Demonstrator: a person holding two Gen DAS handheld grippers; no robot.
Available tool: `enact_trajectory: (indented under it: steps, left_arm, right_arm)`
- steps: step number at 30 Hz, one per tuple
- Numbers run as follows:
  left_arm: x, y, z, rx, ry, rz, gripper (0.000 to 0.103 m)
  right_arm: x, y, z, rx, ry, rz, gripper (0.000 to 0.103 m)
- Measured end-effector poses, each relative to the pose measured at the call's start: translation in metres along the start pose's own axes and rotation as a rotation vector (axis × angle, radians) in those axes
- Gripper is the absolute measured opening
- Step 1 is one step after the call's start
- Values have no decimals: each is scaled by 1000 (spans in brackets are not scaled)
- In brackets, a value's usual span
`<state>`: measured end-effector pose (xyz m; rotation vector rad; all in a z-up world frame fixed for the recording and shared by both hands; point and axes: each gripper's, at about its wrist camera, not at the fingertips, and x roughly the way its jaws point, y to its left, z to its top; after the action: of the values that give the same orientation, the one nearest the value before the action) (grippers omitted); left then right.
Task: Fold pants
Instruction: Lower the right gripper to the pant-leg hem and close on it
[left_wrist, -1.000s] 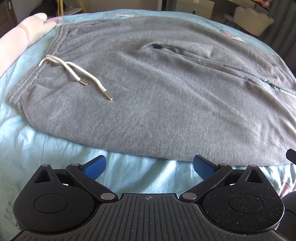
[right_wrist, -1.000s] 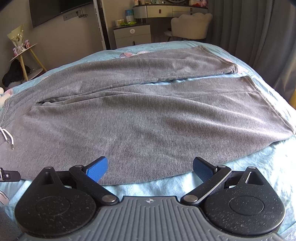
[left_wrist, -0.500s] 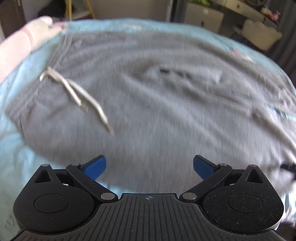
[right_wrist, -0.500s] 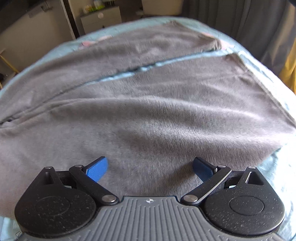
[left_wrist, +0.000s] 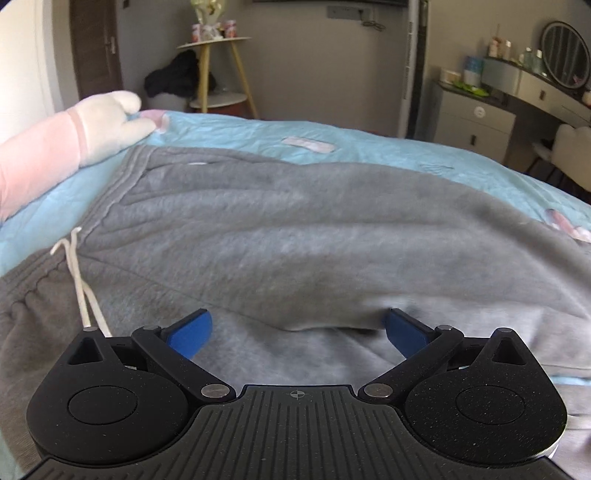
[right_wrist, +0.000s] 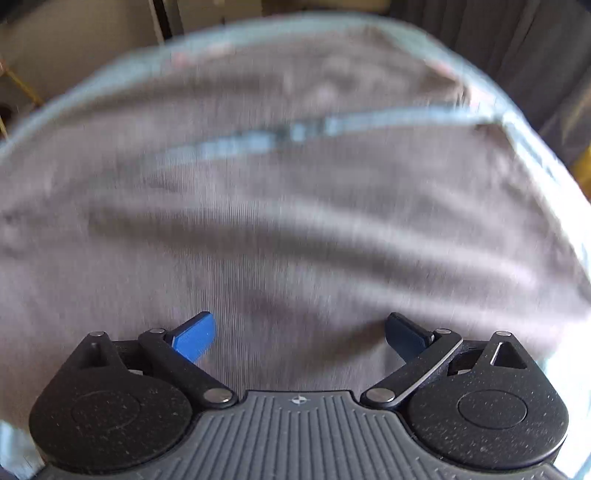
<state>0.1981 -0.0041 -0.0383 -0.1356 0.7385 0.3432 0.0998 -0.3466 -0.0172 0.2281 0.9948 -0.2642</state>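
The grey pants (left_wrist: 295, 236) lie spread on the blue bed (left_wrist: 369, 147), a plush toy (left_wrist: 74, 136) far left touching the waistband. Both the left gripper (left_wrist: 297, 326) and right gripper (right_wrist: 299, 332), fingers wide apart, now sit lower over the fabric than before.

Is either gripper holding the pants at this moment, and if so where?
Nothing is held. The left gripper and right gripper are both open, low over the grey pants.

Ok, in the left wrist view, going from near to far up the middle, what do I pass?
left gripper → grey pants → blue bedsheet → wooden side table by the wall
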Motion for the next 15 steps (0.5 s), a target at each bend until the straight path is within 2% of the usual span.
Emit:
enact_trajectory:
  steps: [3, 5, 6, 8, 10, 13, 15]
  left_arm:
    - [10, 23, 7, -139, 4, -36, 103]
    - [9, 33, 9, -213, -43, -56, 103]
    - [9, 36, 8, -222, -73, -58, 103]
    - [12, 39, 6, -212, -103, -44, 103]
    - [18, 44, 6, -225, -93, -25, 103]
    - [27, 54, 6, -269, -71, -32, 103]
    - [32, 56, 3, -260, -85, -33, 103]
  right_arm:
    - [12, -14, 63, 105, -109, 29, 99]
    - [37, -18, 112, 188, -141, 21, 97]
    - [54, -19, 140, 232, -144, 16, 96]
    - [88, -14, 184, 286, -152, 7, 80]
    - [121, -6, 222, 332, -158, -25, 71]
    - [168, 2, 260, 415, -137, -60, 70]
    - [194, 5, 274, 471, -117, -88, 70]
